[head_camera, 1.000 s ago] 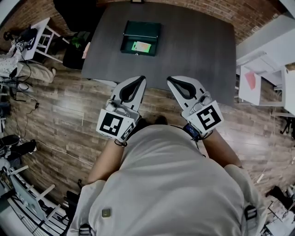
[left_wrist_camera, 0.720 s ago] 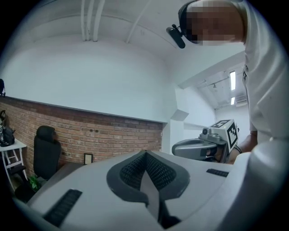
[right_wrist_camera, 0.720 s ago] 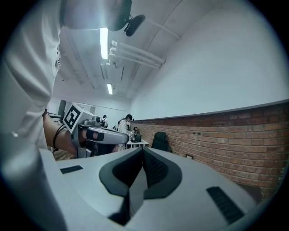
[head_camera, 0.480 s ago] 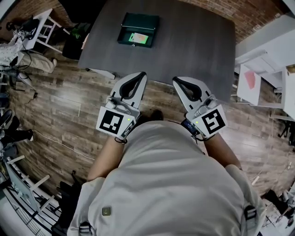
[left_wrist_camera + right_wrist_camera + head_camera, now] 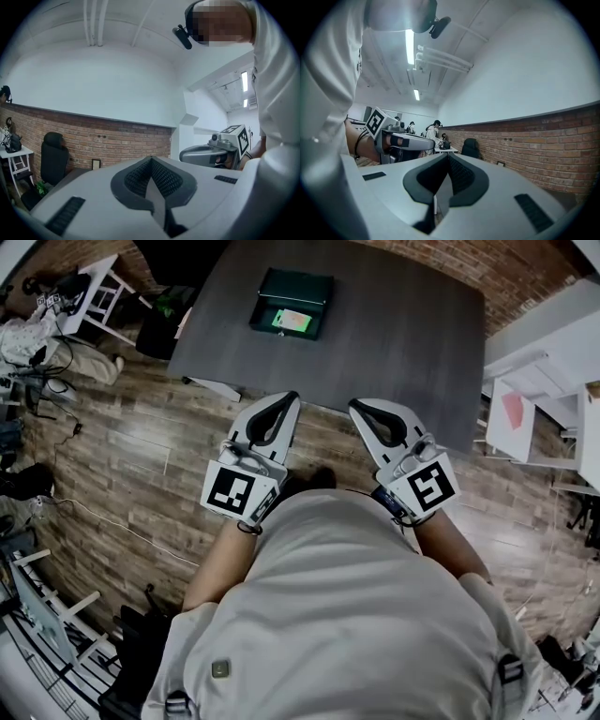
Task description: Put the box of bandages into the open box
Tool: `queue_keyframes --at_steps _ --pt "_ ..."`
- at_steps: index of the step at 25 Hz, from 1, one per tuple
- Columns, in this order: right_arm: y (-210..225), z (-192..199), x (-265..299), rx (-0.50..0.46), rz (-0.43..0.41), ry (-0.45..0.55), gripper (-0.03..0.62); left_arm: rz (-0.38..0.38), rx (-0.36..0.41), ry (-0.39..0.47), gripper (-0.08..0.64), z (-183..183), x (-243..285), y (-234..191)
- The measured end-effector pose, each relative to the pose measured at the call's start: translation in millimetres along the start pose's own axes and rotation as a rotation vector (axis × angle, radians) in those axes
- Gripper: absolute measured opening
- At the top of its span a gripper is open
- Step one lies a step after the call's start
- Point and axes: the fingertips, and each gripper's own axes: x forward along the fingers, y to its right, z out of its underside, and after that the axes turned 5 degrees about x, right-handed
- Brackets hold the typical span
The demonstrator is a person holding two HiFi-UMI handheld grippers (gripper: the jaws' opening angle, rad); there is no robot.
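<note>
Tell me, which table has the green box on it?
The big dark table in the middle: the open green box sits on its top. The white table at the right has no green box on it.

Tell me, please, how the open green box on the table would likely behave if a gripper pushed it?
The open green box has straight, crisp edges, so it is probably stiff. It lies low and flat on the smooth table, so it would likely slide rather than tip. The box of bandages lying inside might shift.
</note>
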Motion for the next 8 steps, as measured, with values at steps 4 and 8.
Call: queue_keyframes --at_steps 4,8 --pt "-3.5 -4.3 6.0 -0.002 -0.009 0.006 0.021 -0.006 0.001 0.003 0.015 -2.5 -3.5 -4.7" --pt "-5.6 -4.8 7.9 -0.006 -0.011 0.009 0.021 -0.012 -0.002 0.002 0.015 -2.2 -7.1 -8.0"
